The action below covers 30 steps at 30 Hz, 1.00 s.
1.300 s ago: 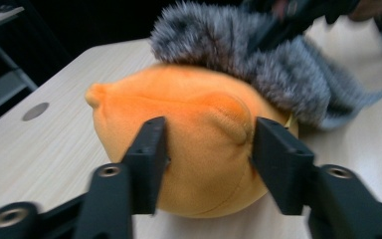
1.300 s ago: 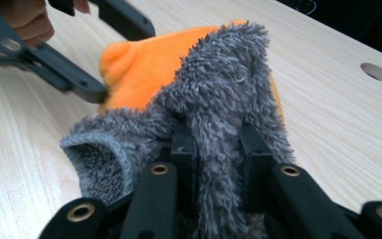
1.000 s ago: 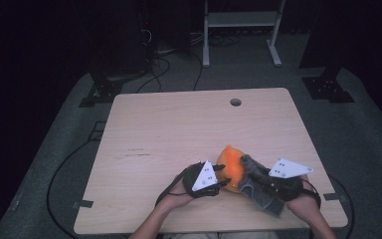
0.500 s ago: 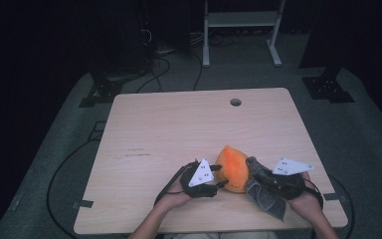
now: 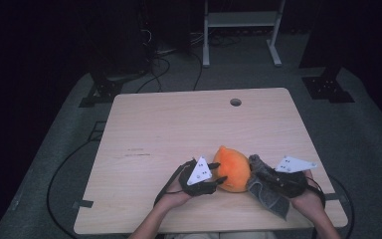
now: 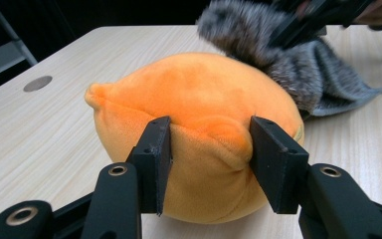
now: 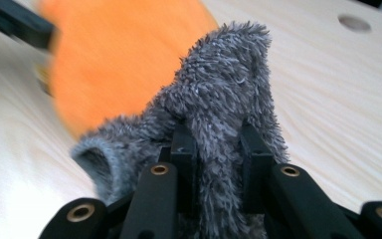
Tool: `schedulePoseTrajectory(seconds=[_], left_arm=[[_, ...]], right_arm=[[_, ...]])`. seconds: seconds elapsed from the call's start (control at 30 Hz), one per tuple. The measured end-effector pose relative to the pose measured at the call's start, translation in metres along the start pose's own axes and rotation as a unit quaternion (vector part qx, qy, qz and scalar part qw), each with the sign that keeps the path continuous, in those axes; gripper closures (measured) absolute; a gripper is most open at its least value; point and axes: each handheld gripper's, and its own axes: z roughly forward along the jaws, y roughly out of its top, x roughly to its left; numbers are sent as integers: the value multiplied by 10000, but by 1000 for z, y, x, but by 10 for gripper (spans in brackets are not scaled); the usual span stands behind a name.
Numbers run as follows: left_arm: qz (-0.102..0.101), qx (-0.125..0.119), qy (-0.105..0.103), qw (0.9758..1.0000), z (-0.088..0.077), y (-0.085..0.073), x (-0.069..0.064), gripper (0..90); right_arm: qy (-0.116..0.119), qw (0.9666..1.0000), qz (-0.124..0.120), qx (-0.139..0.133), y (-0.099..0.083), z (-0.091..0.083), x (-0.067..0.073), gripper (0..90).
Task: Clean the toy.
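An orange plush toy (image 5: 233, 169) lies on the wooden table (image 5: 179, 129) near its front edge. My left gripper (image 5: 219, 173) is at the toy's left side. In the left gripper view it (image 6: 206, 149) is shut on a fold of the orange plush (image 6: 194, 99), having just closed on it again. A grey fuzzy cloth (image 5: 266, 196) hangs against the toy's right side. My right gripper (image 5: 257, 175) holds it. The right gripper view has that gripper (image 7: 219, 144) shut on a ridge of the grey cloth (image 7: 224, 89), with the orange toy (image 7: 124, 55) blurred behind.
A round cable hole (image 5: 236, 102) sits near the table's far edge. A white metal rack (image 5: 238, 20) and cables (image 5: 179, 64) are on the dark floor beyond. The person's forearms come in at the table's front edge.
My right gripper has shifted slightly and sunk a little with the grey cloth, which now rests against the toy. The left hand has stayed in place on the toy.
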Motion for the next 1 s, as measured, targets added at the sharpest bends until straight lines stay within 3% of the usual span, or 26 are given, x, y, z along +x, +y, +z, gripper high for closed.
schedulePoseTrajectory(seconds=[0.07,0.13,0.33,0.43,0.5,0.57,0.63,0.77,0.83,0.9,1.0], left_arm=[[-60,58,10,10000,0,-1,2,518],[-117,100,-6,9999,0,-3,6,517],[-187,142,-3,9997,-1,-5,7,514],[-200,178,11,9996,-1,-6,8,513],[-242,201,18,9995,-2,-8,9,511],[-270,223,-29,9994,-2,-9,10,507],[-276,217,-33,9994,-2,-10,10,505],[-305,284,-9,9991,-3,-11,12,499],[-313,273,-44,9991,-3,-12,12,500],[-272,313,-36,9991,-3,-12,11,500],[-299,307,-84,9990,-5,-13,13,489]], right_arm=[[114,9999,-44,-65,3,1,5,729],[121,9998,-117,51,3,7,7,729],[-91,9992,100,363,-7,12,-8,729],[148,9998,91,19,0,3,-1,729],[291,9995,49,-74,5,4,4,730],[246,9996,-5,125,2,13,4,728],[231,9993,106,283,-4,20,-1,728],[-121,9976,220,645,-13,19,-10,729],[-54,9988,255,421,-9,13,-10,728],[120,9996,260,2,2,7,-4,728],[192,9998,58,24,9,14,6,729]])
